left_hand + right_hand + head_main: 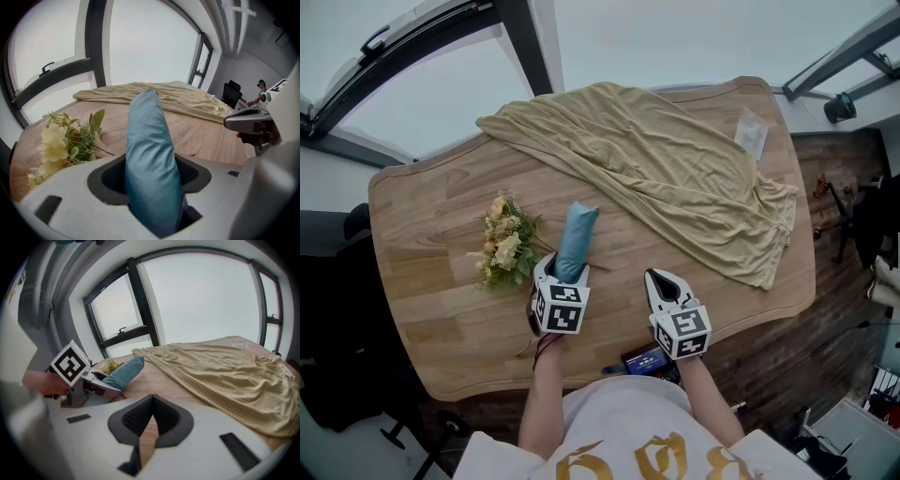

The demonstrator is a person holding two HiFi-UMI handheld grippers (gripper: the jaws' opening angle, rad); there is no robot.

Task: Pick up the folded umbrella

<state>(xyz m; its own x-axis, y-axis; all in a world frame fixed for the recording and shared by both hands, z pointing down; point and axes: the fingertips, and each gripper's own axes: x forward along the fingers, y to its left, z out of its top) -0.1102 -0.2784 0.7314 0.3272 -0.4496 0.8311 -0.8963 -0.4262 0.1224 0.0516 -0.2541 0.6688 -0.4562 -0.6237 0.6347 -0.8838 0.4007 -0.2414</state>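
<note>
The folded umbrella [576, 241] is a teal-blue sleeve-like bundle. My left gripper [558, 274] is shut on its near end, and the umbrella [149, 159] sticks out forward between the jaws, lifted a little off the wooden table [441, 281]. From the right gripper view the umbrella [124, 372] is seen tilted upward in that gripper. My right gripper [666, 281] hovers to the right of it, shut with nothing between its jaws [151, 418].
A bunch of pale yellow artificial flowers [503, 246] lies just left of the umbrella. A large tan checked cloth [666, 159] covers the far right half of the table. A dark phone-like item [645, 360] sits at the near edge. Windows stand beyond the table.
</note>
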